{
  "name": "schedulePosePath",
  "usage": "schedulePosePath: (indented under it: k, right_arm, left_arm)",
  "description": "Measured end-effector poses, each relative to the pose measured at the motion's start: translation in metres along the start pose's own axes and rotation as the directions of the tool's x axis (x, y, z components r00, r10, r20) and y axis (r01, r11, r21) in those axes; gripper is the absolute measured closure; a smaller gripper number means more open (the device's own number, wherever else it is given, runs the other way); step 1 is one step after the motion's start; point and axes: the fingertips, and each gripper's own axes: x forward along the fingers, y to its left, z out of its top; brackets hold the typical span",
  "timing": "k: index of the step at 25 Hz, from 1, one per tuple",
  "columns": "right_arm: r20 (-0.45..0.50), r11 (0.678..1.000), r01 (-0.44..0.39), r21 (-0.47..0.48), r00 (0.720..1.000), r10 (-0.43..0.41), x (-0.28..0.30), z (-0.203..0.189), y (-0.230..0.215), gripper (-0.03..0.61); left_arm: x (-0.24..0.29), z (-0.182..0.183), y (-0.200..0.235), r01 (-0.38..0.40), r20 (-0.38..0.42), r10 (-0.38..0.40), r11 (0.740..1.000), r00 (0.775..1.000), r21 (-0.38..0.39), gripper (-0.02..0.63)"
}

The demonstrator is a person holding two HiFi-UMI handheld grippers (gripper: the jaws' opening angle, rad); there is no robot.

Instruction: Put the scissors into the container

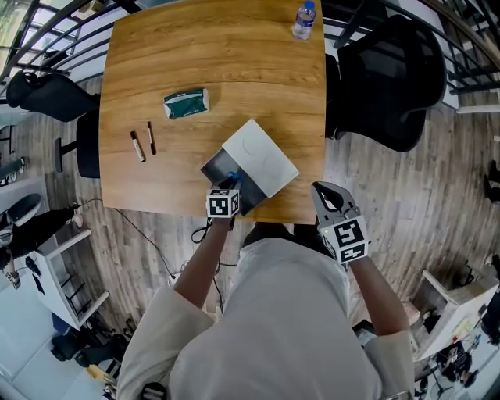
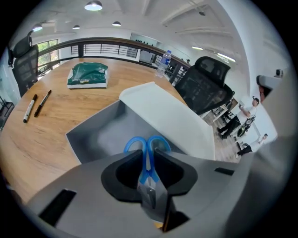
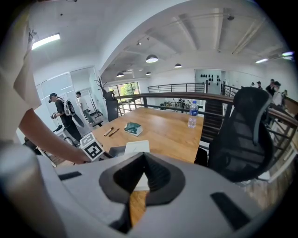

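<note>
pointing steeply downward, left gripper (image 2: 149,153) clamped blue-handled metal scissors (image 2: 133,143), handles ahead of jaws, above grey rectangular container (image 2: 93,135).

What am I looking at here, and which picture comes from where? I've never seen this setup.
There is no robot. A person holds a two-jaw tool in each hand. The head view looks down from a camera on the person's head. The other two views come from a camera riding on each tool, looking along its jaws. On the wooden table are a green packet, two pens, a water bottle and an open grey container with a white lid. The left gripper has its jaws closed on blue-handled scissors, handles pointing into the container's opening. The right gripper, by the table's near edge, has its jaws together with nothing between them.
</note>
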Motion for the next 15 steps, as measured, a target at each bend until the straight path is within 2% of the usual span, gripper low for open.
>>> schedulePosePath:
  k: [5, 15]
  right_arm:
    - [-0.004, 1.0, -0.002, 0.011, 1.0, 0.002, 0.002, -0.003, -0.001, 0.575]
    - [-0.015, 1.0, -0.005, 0.022, 1.0, 0.005, 0.007, -0.012, 0.003, 0.575]
  left_arm:
    - [0.007, -0.001, 0.009, -0.021, -0.015, 0.02, 0.999, 1.0, -0.049, 0.537]
    - [0.011, 0.004, 0.015, -0.056, -0.012, 0.055, 0.997, 0.998, -0.051, 0.528]
